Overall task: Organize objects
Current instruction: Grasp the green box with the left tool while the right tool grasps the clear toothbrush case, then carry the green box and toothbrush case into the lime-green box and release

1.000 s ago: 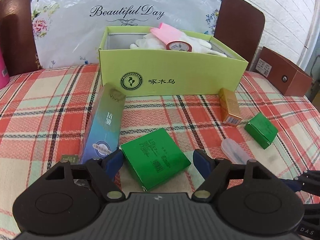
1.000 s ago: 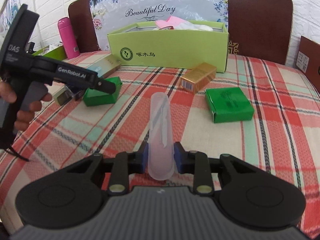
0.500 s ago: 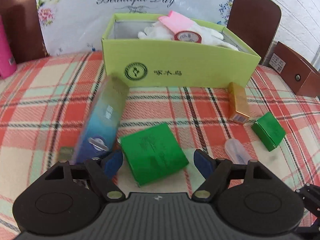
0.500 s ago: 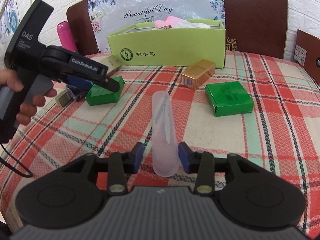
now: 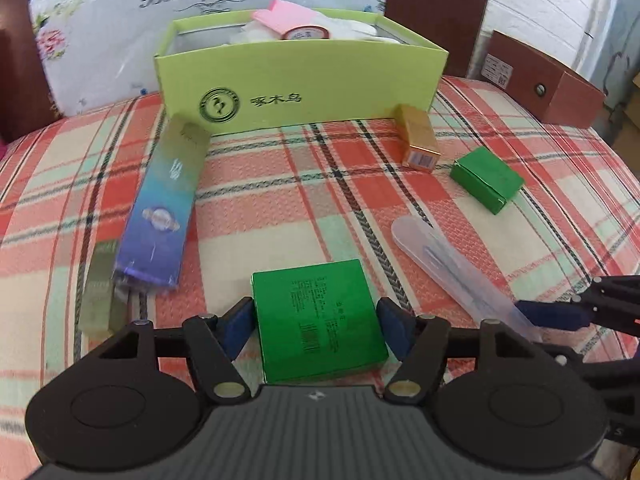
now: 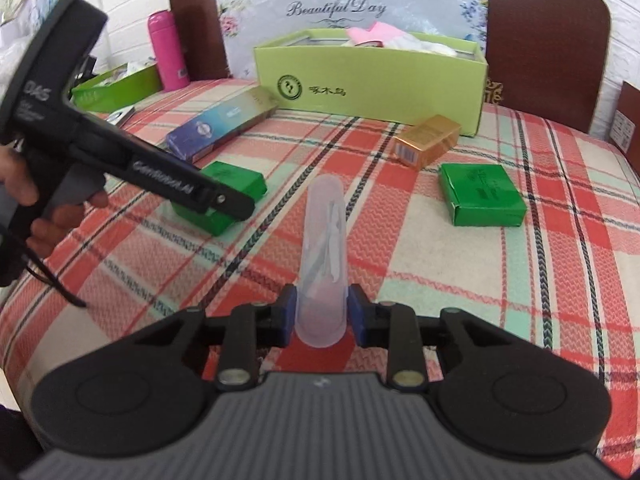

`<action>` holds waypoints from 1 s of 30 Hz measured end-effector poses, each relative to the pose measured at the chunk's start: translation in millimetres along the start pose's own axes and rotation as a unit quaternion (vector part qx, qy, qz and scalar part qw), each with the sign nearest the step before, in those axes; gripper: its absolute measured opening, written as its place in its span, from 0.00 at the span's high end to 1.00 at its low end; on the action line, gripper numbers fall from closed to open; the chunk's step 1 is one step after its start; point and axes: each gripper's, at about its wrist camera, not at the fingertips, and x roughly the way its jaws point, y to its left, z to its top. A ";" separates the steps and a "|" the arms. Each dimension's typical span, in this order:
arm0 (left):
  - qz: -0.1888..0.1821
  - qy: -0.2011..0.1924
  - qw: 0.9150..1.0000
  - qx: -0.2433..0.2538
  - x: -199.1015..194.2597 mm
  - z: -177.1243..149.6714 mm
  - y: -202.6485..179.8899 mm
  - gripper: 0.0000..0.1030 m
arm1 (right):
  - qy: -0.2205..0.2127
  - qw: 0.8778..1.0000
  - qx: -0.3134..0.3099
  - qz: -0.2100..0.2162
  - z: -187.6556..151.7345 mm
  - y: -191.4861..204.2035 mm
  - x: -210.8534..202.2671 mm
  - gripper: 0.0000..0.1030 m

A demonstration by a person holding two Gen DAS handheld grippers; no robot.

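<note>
A flat green box (image 5: 316,300) lies on the checked cloth between the closing jaws of my left gripper (image 5: 316,324), and both blue pads touch its sides. In the right wrist view the left gripper (image 6: 224,200) reaches down over this green box (image 6: 236,178). My right gripper (image 6: 320,316) is closing on the near end of a clear plastic tube (image 6: 326,232), with the pads pressing it. The tube (image 5: 440,256) points toward the lime-green open box (image 5: 300,92), which holds pink and white items.
On the cloth lie a second green box (image 5: 486,178), a gold box (image 5: 418,140), a long blue-purple box (image 5: 164,208) and a small olive box (image 5: 100,296). A brown box (image 5: 548,84) sits at the back right. A pink bottle (image 6: 168,54) and a green tray (image 6: 120,88) are at the back left.
My left gripper has moved in over the green box, which now sits deeper between narrower jaws. The right jaws opened off the tube half a second ago and have closed back on it.
</note>
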 end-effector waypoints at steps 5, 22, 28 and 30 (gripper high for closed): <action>0.024 0.000 1.000 -0.019 6.4 6.0 -3.8 0.26 | -0.001 1.000 0.008 -0.011 15.3 1.0 15.4 0.64; -0.012 -0.037 0.999 -0.020 -17.5 5.0 -11.1 0.37 | -0.041 0.998 0.046 0.007 21.5 -7.6 3.1 0.74; -0.013 -0.105 0.994 -0.007 -54.0 36.5 -14.0 0.37 | -0.100 0.992 0.069 0.019 53.9 -28.9 -27.5 0.74; -0.012 -0.129 0.992 -0.006 -64.5 51.0 -12.0 0.37 | -0.121 0.990 0.076 0.018 68.9 -38.1 -34.0 0.74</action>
